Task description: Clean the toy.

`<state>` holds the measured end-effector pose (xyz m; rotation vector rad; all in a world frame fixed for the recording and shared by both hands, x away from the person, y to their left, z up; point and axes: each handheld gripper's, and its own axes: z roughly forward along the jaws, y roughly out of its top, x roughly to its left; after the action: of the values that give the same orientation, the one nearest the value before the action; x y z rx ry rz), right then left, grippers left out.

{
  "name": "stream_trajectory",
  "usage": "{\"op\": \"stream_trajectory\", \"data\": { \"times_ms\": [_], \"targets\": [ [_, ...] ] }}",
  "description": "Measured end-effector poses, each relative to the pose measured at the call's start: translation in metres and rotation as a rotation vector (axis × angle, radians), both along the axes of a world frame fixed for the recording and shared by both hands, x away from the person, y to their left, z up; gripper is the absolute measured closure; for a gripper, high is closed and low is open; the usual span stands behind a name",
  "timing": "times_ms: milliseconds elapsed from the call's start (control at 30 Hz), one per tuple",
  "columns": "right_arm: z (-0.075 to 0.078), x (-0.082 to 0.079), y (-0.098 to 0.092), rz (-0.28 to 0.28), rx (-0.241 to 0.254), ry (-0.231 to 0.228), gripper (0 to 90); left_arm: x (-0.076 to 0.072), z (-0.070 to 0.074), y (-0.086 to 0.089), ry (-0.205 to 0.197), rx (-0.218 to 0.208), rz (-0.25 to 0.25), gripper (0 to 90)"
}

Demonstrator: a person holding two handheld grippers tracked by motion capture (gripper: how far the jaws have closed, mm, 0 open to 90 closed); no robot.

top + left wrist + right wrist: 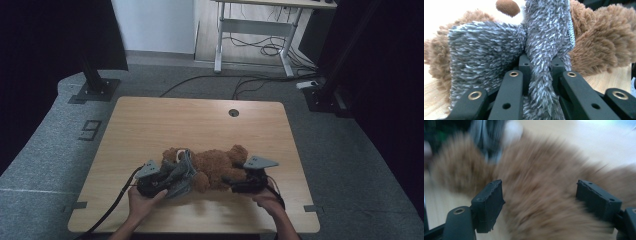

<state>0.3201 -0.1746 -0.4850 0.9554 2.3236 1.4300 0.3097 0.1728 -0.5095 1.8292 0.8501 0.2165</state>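
A brown plush teddy bear (215,167) lies on its back near the front edge of the light wooden table (150,125), with a fuzzy grey knitted scarf (182,172) wrapped about its neck. The left gripper (167,184), held in the person's left hand (142,202), sits at the bear's head end. In the left gripper view its two black jaws are pressed together on a strand of the scarf (541,82) — the grey pile runs straight down between them and fills the narrow gap from the tips back toward the camera. Just beyond the jaw tips the scarf splits: one broad flap spreads out to the left of the jaws, the other rises straight ahead. Past that, the bear's dark brown nose (507,7) shows above the jaws, and brown fur (604,42) bulges to the right of them.

The right gripper (227,181), in the person's right hand (267,200), comes at the bear's lower body from the other side. Its jaws stand spread wide, one at each edge of the right gripper view, and the bear's brown body (539,205) lies between and just beyond them — the picture is blurred, and neither pad can be seen pressing on the fur. The grey scarf (486,135) appears far ahead of the left jaw, well apart from it.
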Motion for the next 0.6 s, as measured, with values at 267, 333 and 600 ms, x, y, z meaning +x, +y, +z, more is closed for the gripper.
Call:
{"op": "stream_trajectory", "data": {
  "times_ms": [267, 333, 600],
  "targets": [
    [-0.035, -0.002, 0.013, -0.054, -0.074, -0.022, 43.1, 0.014, -0.003, -0.004, 0.022, -0.002, 0.013, 77.8],
    [-0.036, 0.0, 0.016, -0.077, -0.106, -0.052, 45.1, 0.023, -0.003, -0.007, 0.025, 0.01, 0.02, 77.9],
    [-0.048, 0.018, 0.013, -0.161, -0.102, -0.102, 46.6, 0.041, 0.005, -0.017, 0.072, -0.013, 0.035, 77.5]
  ]
}}
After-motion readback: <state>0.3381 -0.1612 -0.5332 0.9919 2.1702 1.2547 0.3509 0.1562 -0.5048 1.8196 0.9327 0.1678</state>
